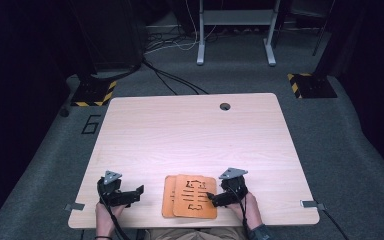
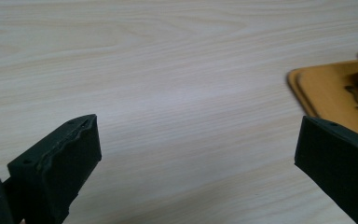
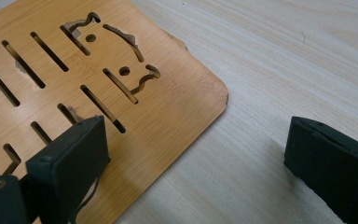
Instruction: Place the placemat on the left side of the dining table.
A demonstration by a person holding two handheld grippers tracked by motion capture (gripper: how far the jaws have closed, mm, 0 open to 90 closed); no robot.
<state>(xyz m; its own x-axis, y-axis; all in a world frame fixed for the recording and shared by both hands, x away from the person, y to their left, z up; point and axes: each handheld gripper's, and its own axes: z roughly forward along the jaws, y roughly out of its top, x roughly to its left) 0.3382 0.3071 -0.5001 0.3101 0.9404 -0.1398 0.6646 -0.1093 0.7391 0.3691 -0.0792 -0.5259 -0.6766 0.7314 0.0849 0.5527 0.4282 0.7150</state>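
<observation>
Table (image 1: 190, 125) of pale wood, carrying two stacked orange boards (image 1: 190, 196) with slot cut-outs at its near edge, the upper board (image 3: 98, 84) slightly offset to the right of the lower. Left gripper (image 1: 130, 195) rests on the table near the boards' left side, jaws wide apart over bare wood. Right gripper (image 1: 214, 198) sits at the boards' right edge, jaws wide; one jaw overlaps the upper board, the other stands over the table.

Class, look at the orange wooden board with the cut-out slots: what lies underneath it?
A second orange board lies under the slotted orange wooden board, its left edge showing, on the pale wooden table. The rest is covered.
</observation>
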